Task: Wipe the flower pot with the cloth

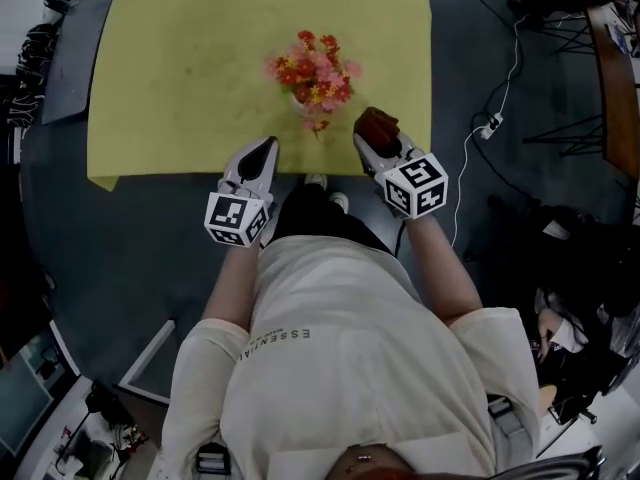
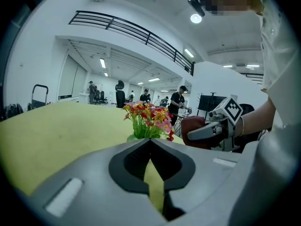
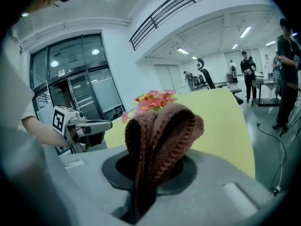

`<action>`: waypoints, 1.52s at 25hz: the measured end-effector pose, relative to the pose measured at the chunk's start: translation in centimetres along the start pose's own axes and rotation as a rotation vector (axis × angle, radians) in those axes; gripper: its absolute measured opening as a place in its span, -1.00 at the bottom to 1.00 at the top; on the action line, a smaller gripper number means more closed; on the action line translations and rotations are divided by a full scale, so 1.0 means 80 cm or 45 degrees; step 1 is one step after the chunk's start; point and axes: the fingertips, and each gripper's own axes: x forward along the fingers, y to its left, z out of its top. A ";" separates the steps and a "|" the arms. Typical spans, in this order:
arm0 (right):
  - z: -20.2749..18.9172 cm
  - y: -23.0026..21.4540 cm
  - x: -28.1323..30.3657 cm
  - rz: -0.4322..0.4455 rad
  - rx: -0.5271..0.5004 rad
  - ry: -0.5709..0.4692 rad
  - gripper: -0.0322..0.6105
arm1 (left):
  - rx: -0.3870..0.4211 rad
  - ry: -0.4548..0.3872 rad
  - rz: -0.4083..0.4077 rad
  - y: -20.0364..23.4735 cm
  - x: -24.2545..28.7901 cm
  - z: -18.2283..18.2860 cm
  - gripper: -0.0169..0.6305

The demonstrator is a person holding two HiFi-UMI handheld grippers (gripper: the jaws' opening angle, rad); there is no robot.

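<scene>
A small pot of red, pink and yellow flowers (image 1: 314, 74) stands near the front edge of the yellow table (image 1: 180, 78); the blooms hide the pot itself. The flowers (image 2: 148, 119) show again in the left gripper view, and they peek over the cloth as flowers (image 3: 153, 100) in the right gripper view. My right gripper (image 1: 378, 133) is shut on a folded brown knitted cloth (image 3: 160, 135), just right of the flowers; that cloth (image 1: 377, 125) bulges past the jaws. My left gripper (image 1: 262, 156) is shut and empty, at the table's front edge, left of the flowers.
The yellow table (image 2: 56, 131) stands on a dark floor. A white cable and power strip (image 1: 488, 126) lie on the floor to the right. Several people (image 2: 178, 100) stand far off in the hall. A dark stand and bags (image 1: 575, 258) are at right.
</scene>
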 end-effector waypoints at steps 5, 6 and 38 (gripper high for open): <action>-0.025 0.045 -0.003 0.046 0.000 0.009 -0.75 | 0.009 0.031 0.030 -0.006 -0.033 -0.013 -0.91; -0.030 0.055 -0.001 0.062 0.001 0.019 -0.75 | 0.011 0.025 0.024 -0.006 -0.036 -0.012 -0.91; 0.015 0.052 0.249 -0.588 0.571 -0.076 -0.75 | -0.013 0.098 -0.476 0.177 -0.029 -0.010 -0.91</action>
